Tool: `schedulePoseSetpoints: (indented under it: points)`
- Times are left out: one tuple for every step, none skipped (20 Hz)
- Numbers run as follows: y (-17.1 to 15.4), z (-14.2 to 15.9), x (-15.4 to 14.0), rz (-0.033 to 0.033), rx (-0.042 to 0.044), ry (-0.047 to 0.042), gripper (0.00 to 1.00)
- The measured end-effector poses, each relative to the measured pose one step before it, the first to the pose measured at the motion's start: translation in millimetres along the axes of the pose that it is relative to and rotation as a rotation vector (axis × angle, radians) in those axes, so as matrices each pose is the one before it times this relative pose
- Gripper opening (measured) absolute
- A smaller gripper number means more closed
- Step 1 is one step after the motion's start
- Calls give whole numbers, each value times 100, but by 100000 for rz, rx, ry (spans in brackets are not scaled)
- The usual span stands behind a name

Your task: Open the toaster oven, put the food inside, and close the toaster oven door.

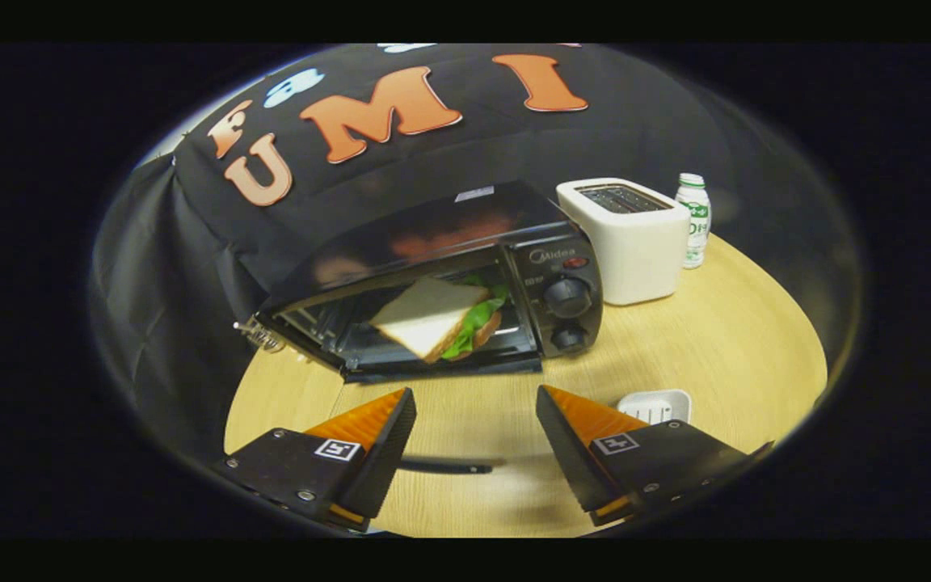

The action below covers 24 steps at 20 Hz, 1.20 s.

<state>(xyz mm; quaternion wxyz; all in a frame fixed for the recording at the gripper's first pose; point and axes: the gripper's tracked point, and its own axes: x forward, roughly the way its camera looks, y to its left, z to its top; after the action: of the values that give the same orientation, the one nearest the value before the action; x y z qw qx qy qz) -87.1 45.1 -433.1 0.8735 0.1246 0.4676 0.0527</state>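
The gripper (pixel 475 404) hangs above the near part of a round wooden table (pixel 724 339) with its two fingers spread wide apart and nothing between them but bare wood. Just under the gap, close to the left finger, a thin dark rod-like thing (pixel 445 466) lies across the tabletop; what it is cannot be told. Beyond the fingers, toward the far left edge of the table, stands a black toaster oven (pixel 449 279), set at a slant so that its front faces the fingers. Its door (pixel 441 368) is open, swung down and lying nearly flat just above the tabletop. Inside the oven sits a sandwich (pixel 437 317): a slice of white bread on top, green lettuce showing along its right side, and a brown layer below. It tilts, with its near corner lower than the rest. On the right of the oven's front are two dark knobs (pixel 566 297), one above the other. Just to the right of the oven, near the far edge of the table, stands a white toaster (pixel 631 242) with slots on top, and beside that, further right, a small white bottle (pixel 693 220) with a green cap. A small white ribbed dish (pixel 655 402) rests on the tabletop just beyond the right finger.
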Motion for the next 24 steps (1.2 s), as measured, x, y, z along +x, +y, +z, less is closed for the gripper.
schedulePoseSetpoints:
  points:
    - [171,-1272,-410,437,-500,2352,89]
    - [224,-1239,-362,554,-482,2727,90]
    - [376,-1286,-370,1126,-1309,2575,90]
    - [337,-1381,-233,612,-1938,3081,92]
    - [282,-1641,-57,28,-2241,3566,93]
    - [115,-1100,209,-579,-2108,2871,96]
    - [82,-1204,174,-531,-1650,2696,97]
    - [288,-879,202,63,-1053,2249,98]
    - [409,-960,796,258,-771,1816,99]
    - [424,-459,641,473,-1170,1925,99]
    - [133,-774,687,-438,-1246,2934,99]
    - [198,-725,637,-155,-1319,3515,99]
    - [99,-263,693,-679,-864,1596,99]
    - [145,-19,783,-227,-893,1060,100]
    - [179,98,702,-479,-1122,648,100]
    - [140,128,598,-244,-792,833,100]
    - [400,180,660,367,-873,200,100]
    - [328,127,511,121,-1431,412,100]
    - [227,-99,342,-104,-1619,927,100]
    - [13,-36,62,-1318,-1726,812,100]
    - [110,-43,38,-490,-1617,512,100]
    - [152,163,-141,39,-1279,-979,99]
    - [139,240,-216,-7,-1408,-1459,99]
    - [77,489,-481,-285,-1327,-2180,99]
